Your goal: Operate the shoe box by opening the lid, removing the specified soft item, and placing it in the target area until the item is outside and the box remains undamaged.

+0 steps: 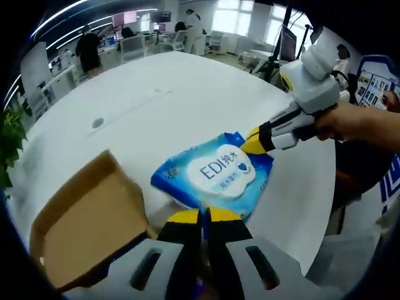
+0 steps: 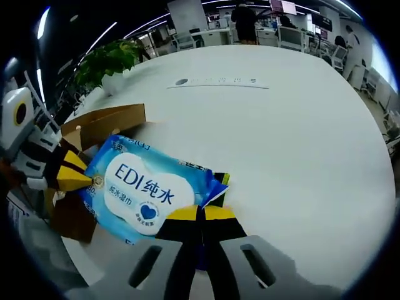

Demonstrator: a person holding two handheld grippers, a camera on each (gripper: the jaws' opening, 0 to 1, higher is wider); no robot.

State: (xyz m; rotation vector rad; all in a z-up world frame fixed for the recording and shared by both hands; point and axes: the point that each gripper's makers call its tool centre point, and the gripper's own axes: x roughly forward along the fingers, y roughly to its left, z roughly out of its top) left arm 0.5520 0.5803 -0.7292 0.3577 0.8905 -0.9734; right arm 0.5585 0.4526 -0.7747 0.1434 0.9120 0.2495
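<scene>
Both grippers, the left gripper (image 1: 204,217) and the right gripper (image 2: 201,214), have their fingers clamped on opposite ends of the blue wet-wipe pack (image 1: 217,172), holding it beside the open shoe box (image 1: 81,219) over the white desk (image 1: 187,94), probably to keep the soft pack from sagging.

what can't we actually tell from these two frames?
- Inside of the open brown cardboard shoe box: left gripper view shows one bare panel; the rest is cut off by the rim and the left gripper.
- Same box in right gripper view: mostly hidden behind the blue-and-white wet wipes pack.
- Pack's small print: too small in both views.
- Pack edges under the right gripper: covered by the jaws.
- People at the far desks: too small.
</scene>
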